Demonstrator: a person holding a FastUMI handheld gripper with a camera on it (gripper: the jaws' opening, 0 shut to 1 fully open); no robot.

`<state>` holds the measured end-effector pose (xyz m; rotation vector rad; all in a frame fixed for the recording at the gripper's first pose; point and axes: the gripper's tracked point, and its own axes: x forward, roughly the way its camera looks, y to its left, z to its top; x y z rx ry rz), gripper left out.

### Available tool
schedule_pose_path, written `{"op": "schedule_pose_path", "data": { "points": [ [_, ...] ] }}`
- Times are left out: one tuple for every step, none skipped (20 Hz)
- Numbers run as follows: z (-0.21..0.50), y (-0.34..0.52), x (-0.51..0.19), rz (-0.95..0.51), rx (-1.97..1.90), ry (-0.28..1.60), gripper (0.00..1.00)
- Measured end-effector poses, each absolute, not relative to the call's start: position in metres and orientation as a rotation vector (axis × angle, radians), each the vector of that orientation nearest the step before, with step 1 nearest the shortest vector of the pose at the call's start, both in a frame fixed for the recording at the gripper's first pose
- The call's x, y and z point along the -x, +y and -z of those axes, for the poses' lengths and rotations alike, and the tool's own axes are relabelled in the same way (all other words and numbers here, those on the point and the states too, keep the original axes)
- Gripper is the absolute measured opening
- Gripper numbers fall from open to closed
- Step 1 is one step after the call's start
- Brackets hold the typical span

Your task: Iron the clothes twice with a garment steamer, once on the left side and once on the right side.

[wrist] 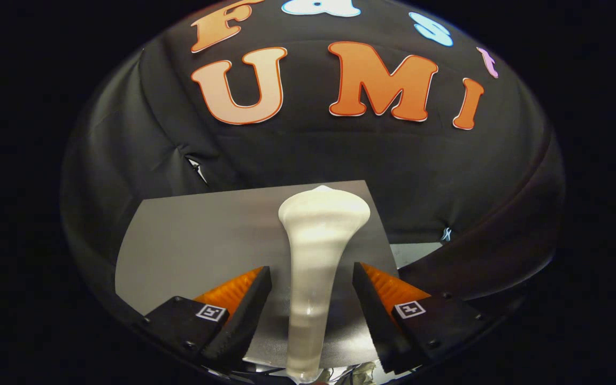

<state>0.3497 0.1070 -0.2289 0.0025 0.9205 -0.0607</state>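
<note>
Background: a black cloth wall (308, 155) hangs behind everything, creased and dimpled, with a small tear or pinned fold at about 9 o'clock from the steamer's head.
Surface: a flat grey sheet (195, 235), smooth and matte, lies below the wall; whether it is the garment, a board or a tabletop cover cannot be told. Its far edge runs level just behind the steamer's head, and a paler strip shows at 3 o'clock past its right edge.
Steamer: a cream-white garment steamer (316, 251) stands in the middle, its slim handle rising from 6 o'clock and flaring into a wide rounded head at 12 o'clock. The head sits over the far edge of the grey sheet. It looks slightly blurred.
Claw: the claw (312, 291) is spread wide, one finger (244, 310) at 9 o'clock of the handle and the other at 3 o'clock. The handle runs up between them with a clear gap on each side, so neither finger presses on it.
Below: crinkled shiny material shows at 6 o'clock under the handle's base, too small to identify.
</note>
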Motion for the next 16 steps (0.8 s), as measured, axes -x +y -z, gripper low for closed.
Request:
{"op": "schedule_pose_path", "data": {
  "points": [
    [0.232,0.108,-0.347,0.057,-0.006,0.938,0.98],
    [0.236,0.108,-0.345,0.055,-0.010,0.954,0.96],
    [0.238,0.110,-0.345,0.053,-0.015,0.964,0.93],
    [0.241,0.111,-0.348,0.055,-0.014,0.969,0.90],
    [0.240,0.111,-0.350,0.060,-0.007,0.966,0.87],
    [0.241,0.110,-0.352,0.064,0.000,0.965,0.84],
    [0.242,0.110,-0.352,0.069,0.005,0.968,0.81],
    [0.244,0.108,-0.350,0.078,0.017,0.975,0.78],
    [0.243,0.103,-0.352,0.094,0.024,0.971,0.74],
    [0.244,0.102,-0.352,0.101,0.018,0.973,0.69],
    [0.245,0.103,-0.352,0.098,0.014,0.972,0.64],
    [0.245,0.103,-0.351,0.096,0.015,0.973,0.60],
    [0.243,0.104,-0.350,0.095,0.012,0.972,0.55],
    [0.245,0.104,-0.352,0.092,0.002,0.969,0.52],
    [0.245,0.107,-0.351,0.086,-0.006,0.963,0.51],
    [0.246,0.111,-0.352,0.072,-0.011,0.960,0.47]
  ]
}}
